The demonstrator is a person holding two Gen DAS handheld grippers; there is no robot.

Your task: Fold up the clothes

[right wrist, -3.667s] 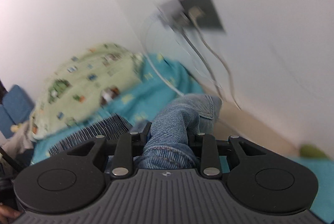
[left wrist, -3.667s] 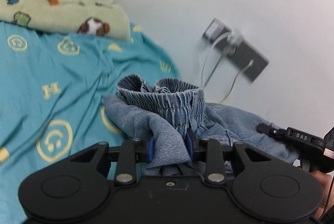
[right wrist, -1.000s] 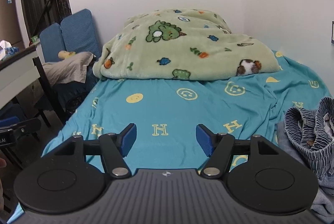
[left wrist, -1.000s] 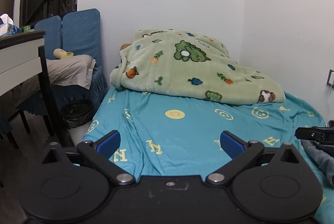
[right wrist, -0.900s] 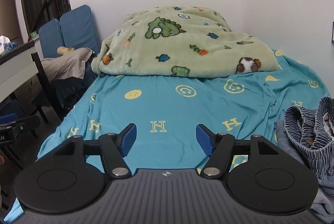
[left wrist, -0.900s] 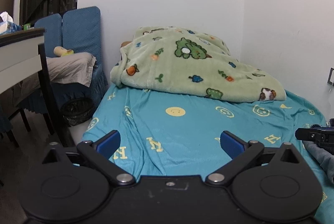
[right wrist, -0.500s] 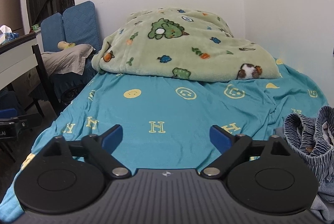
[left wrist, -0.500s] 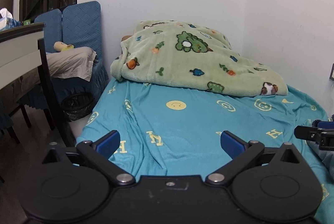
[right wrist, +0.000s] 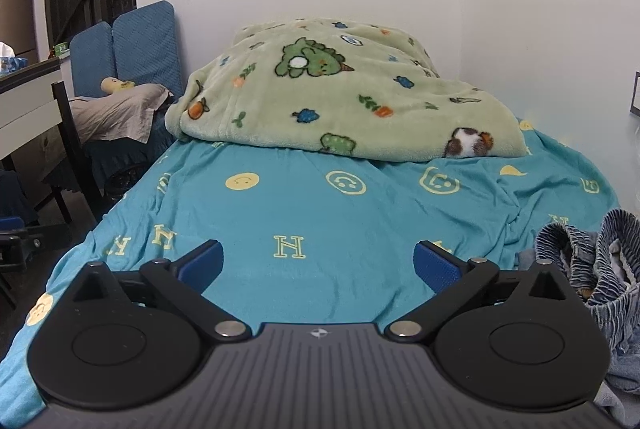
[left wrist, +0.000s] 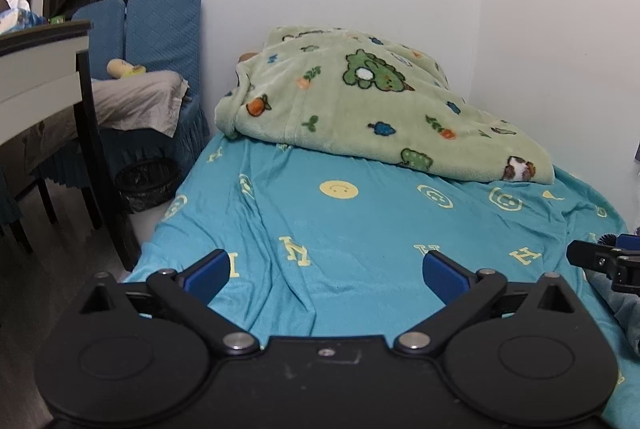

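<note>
Left gripper (left wrist: pixel 326 271) spread wide, nothing between pads. Right gripper (right wrist: pixel 318 263) jaws just been opening, now spread wide, empty.

Denim shorts (right wrist: pixel 588 269) bunched in heap at right edge of bed (right wrist: pixel 320 213), elastic waistband up, not flat.

Risks:
- grabbing heap blind likely pinches several layers, fold skews
- heap near edge by wall; tug may drag it off
- pads may snag loose teal sheet

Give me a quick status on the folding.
Left tongs open, empty. Right tongs just opened wide, empty. Denim garment bunched at bed's right edge, unfolded. Teal sheet ahead, nothing in the way.
</note>
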